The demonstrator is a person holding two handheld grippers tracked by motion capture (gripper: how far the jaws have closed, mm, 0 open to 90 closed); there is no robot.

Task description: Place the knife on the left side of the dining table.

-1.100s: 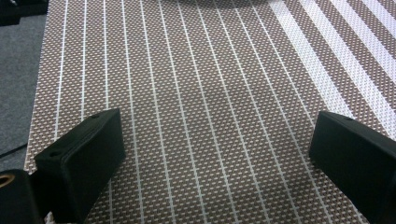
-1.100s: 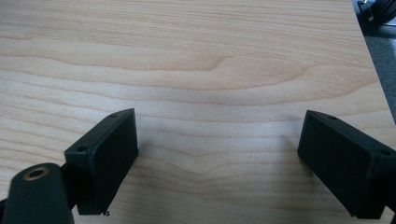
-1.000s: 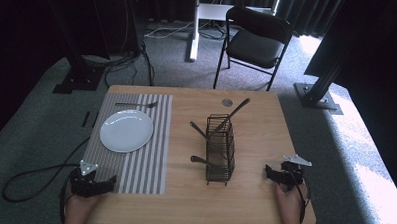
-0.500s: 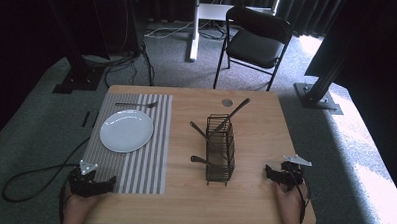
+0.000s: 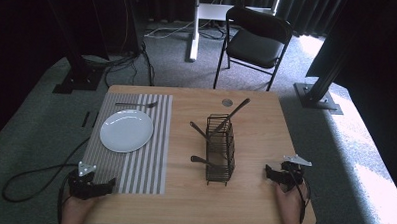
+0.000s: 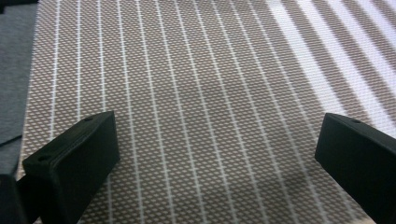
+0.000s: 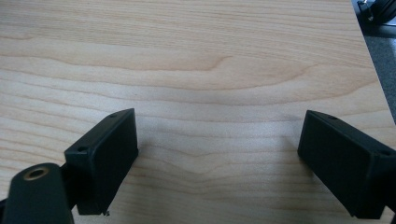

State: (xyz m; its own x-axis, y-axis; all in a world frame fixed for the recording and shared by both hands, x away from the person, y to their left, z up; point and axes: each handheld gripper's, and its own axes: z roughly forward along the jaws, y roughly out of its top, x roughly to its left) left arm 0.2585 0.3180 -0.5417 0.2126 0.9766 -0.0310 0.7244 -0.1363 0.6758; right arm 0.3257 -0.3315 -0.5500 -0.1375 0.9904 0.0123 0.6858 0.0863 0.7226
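Black wire cutlery caddy (image 5: 220, 149) lying mid-table, dark utensils protruding; right gripper (image 5: 268, 173) just beside it, left gripper (image 5: 109, 183) well apart, both spread empty: approach a handle squarely.

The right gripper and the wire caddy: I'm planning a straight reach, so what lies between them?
In the high view, only bare wooden table separates the right gripper from the wire caddy.

We found the striped placemat (image 5: 145, 155) lying flat on the table's left side, brown weave crossed by thin white lines. The black wire caddy (image 5: 220, 148) lay tipped on its side at mid-table, dark utensil handles poking out.
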